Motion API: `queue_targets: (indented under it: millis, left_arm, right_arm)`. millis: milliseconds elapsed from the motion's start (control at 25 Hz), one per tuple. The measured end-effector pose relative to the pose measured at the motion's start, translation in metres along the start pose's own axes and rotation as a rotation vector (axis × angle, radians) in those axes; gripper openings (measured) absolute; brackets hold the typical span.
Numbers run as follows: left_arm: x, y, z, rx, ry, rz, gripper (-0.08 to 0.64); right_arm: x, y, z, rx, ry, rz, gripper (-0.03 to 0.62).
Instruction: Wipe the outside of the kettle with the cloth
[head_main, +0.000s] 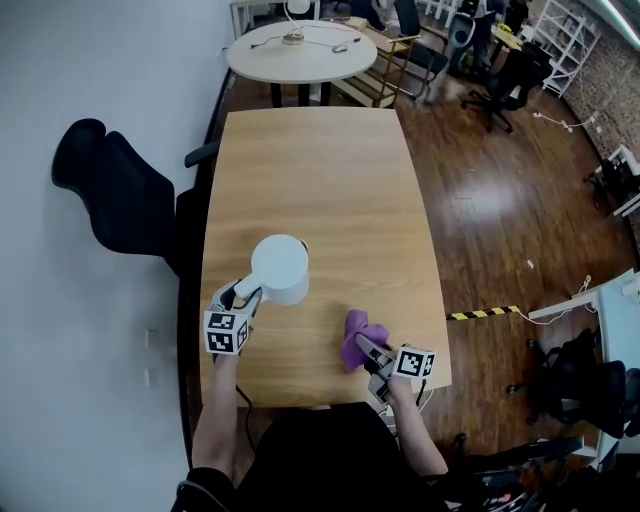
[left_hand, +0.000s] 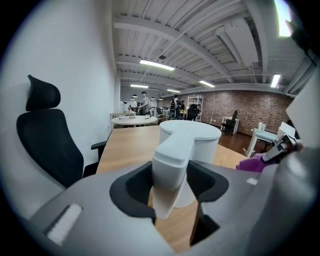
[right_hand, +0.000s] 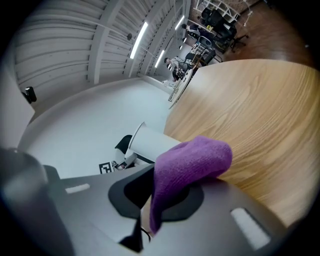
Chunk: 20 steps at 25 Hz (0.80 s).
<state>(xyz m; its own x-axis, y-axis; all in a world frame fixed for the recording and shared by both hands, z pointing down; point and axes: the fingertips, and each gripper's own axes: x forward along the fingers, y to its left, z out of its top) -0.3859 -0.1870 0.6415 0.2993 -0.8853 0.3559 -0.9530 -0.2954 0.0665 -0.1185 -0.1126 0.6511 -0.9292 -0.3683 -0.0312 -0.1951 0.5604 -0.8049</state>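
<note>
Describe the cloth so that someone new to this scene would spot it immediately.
On the long light wooden table, look at the near edge, right of the white plastic kettle. There the small purple fleecy cloth sits bunched in the right gripper; it is the only purple, soft thing there.

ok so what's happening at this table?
A person works two handheld grippers. The left claw is closed on the handle of the white kettle, which stands on the wooden table. The right claw grips a purple cloth, beside the kettle and not touching it. No wiping contact yet.
</note>
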Motion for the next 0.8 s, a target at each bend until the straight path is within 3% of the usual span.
queue_targets:
  millis: [120, 240, 400, 600, 800]
  left_arm:
    - [0.03, 0.007, 0.008, 0.038, -0.011, -0.058, 0.32]
    - [0.067, 0.026, 0.025, 0.063, -0.017, -0.096, 0.321]
    - [0.12, 0.037, 0.035, 0.099, -0.014, -0.124, 0.321]
    - [0.164, 0.059, 0.062, 0.133, -0.003, -0.115, 0.339]
    - [0.218, 0.1, 0.072, 0.153, 0.069, -0.078, 0.319]
  right_arm:
    - [-0.01, -0.01, -0.009, 0.033, 0.006, -0.061, 0.023]
    - [0.003, 0.007, 0.002, -0.015, -0.003, -0.019, 0.023]
    - [-0.006, 0.003, 0.003, -0.034, -0.008, -0.044, 0.023]
    - [-0.037, 0.005, -0.001, 0.002, -0.011, -0.126, 0.023]
    - [-0.051, -0.019, -0.007, 0.069, 0.0, -0.231, 0.023]
